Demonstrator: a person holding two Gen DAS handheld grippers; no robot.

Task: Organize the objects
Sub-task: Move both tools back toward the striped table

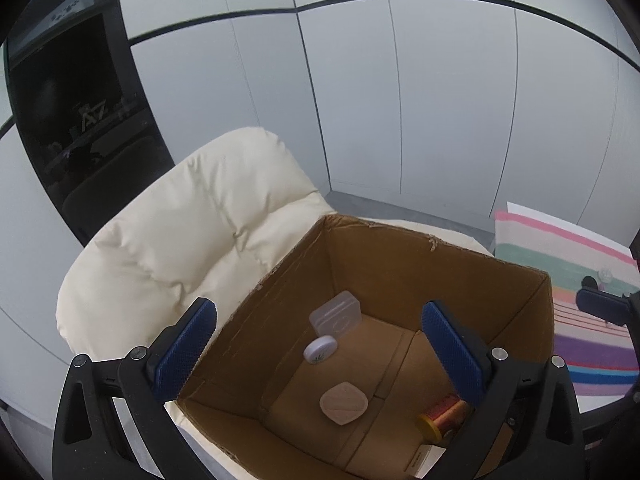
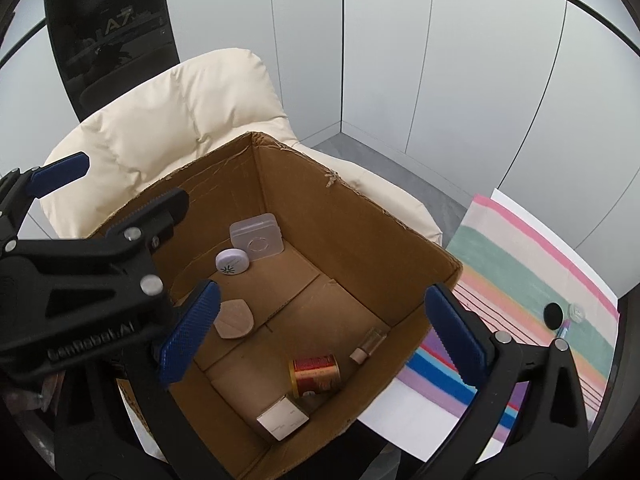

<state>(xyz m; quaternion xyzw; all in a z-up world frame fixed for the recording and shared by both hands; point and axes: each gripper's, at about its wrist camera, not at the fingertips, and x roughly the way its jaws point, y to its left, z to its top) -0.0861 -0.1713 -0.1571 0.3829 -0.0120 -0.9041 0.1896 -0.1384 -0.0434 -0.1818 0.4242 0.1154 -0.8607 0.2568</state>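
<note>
An open cardboard box (image 1: 400,276) (image 2: 328,208) rests on a cream padded chair (image 1: 180,232) (image 2: 160,120). Inside lie a translucent plastic case (image 1: 340,314) (image 2: 258,236), a round white tin (image 1: 320,350) (image 2: 232,261), a beige shield-shaped piece (image 1: 343,402) (image 2: 236,320), a red and gold can (image 1: 440,416) (image 2: 314,374), a small corked glass vial (image 2: 370,343) and a small white carton (image 2: 282,420). My left gripper (image 1: 318,310) hangs open over the box's left side, nothing between its pads. My right gripper (image 2: 323,290) hangs open above the box's near right part, also empty.
A striped cloth (image 1: 580,260) (image 2: 520,264) on a white table lies right of the box, with a black round cap (image 2: 553,314) and a small clear item (image 2: 577,312) on it. Grey panelled walls stand behind. A dark glass panel (image 1: 80,120) is at the far left.
</note>
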